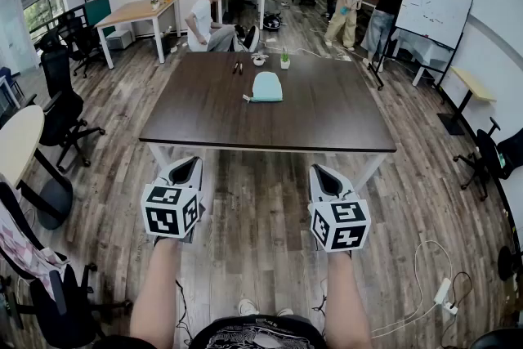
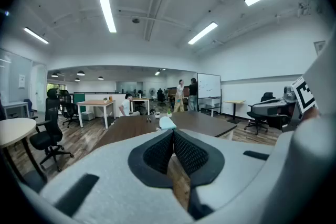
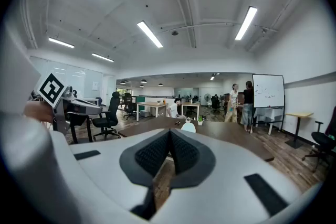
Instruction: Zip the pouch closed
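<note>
Pouch [image 1: 266, 87] lies flat on the far middle of the dark table [image 1: 327, 123]. It is pale blue-green, with a small white bit sticking out at its left side. Nothing touches it.

Both grippers are on the near side of the table, over the wood floor [image 1: 261, 217], well apart from the pouch. The left gripper [image 1: 185, 171] is at the left and the right gripper [image 1: 328, 181] is at the right. Each has its cube with black and white squares on the near end. Both point toward the table and a little down.

In the left gripper view the fingers [image 2: 157, 152] are pressed together with nothing between them. In the right gripper view the fingers [image 3: 152, 153] are pressed together too, and they hold nothing.

Just past the pouch on the table are two dark pens [image 1: 237, 67], a small white thing [image 1: 259, 60] and a little green plant [image 1: 284, 60]. A whiteboard [image 1: 433, 6] stands far to the right, and two people [image 1: 350, 0] stand beside it. Another person [image 1: 206, 22] sits low behind the table. A black chair [image 1: 64, 106] is at the left
</note>
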The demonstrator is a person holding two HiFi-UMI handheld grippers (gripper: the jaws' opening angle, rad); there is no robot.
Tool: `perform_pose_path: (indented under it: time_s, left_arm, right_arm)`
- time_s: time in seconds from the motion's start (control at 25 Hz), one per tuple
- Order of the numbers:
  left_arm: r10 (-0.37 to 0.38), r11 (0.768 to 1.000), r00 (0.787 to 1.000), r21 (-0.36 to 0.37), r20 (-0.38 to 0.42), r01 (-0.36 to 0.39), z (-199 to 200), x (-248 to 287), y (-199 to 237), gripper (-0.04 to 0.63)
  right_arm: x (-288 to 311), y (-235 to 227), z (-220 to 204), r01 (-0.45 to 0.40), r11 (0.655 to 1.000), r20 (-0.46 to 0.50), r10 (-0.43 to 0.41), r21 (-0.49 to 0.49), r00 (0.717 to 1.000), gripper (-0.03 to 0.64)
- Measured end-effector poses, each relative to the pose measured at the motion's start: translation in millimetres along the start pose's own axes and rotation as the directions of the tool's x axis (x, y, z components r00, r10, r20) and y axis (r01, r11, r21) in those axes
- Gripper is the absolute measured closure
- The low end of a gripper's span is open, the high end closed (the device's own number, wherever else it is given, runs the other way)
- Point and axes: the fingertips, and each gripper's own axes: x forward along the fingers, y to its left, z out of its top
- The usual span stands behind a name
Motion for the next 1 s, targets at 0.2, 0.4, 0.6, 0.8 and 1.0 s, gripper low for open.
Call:
perform_pose_path:
  time_s: [0.2,0.4,0.6,0.8,1.0]
  left_arm:
    - [-0.005,1.0,1.0,-0.001,0.003,0.005,2.1,2.1,-0.2,0.584]
    - [-0.027,1.0,1.0,0.003,0.002,0.027,-0.2,4.2,-1.2,0.583]
    - [-0.027,1.0,1.0,0.005,0.004,0.027,-0.2,7.3,0.7,0.582]
    - [-0.035,0.999,0.999,-0.002,0.004,0.035,-2.7,9.1,5.0,0.581]
    - [-0.037,0.999,0.999,-0.016,0.0,0.037,-7.0,11.6,12.6,0.577]
  right_arm:
    - [0.3,-2.3,4.5,0.011,1.0,0.016,-0.011,0.004,1.0,0.618]
    - [1.1,2.0,4.0,0.016,1.0,0.014,-0.016,0.0,1.0,0.618]
    - [1.9,1.7,6.1,0.023,1.0,0.014,-0.023,0.001,1.0,0.618]
    - [5.7,7.5,2.9,0.016,1.0,0.003,-0.016,0.003,1.0,0.575]
    - [11.3,12.3,-0.5,0.018,1.0,-0.01,-0.018,0.001,1.0,0.553]
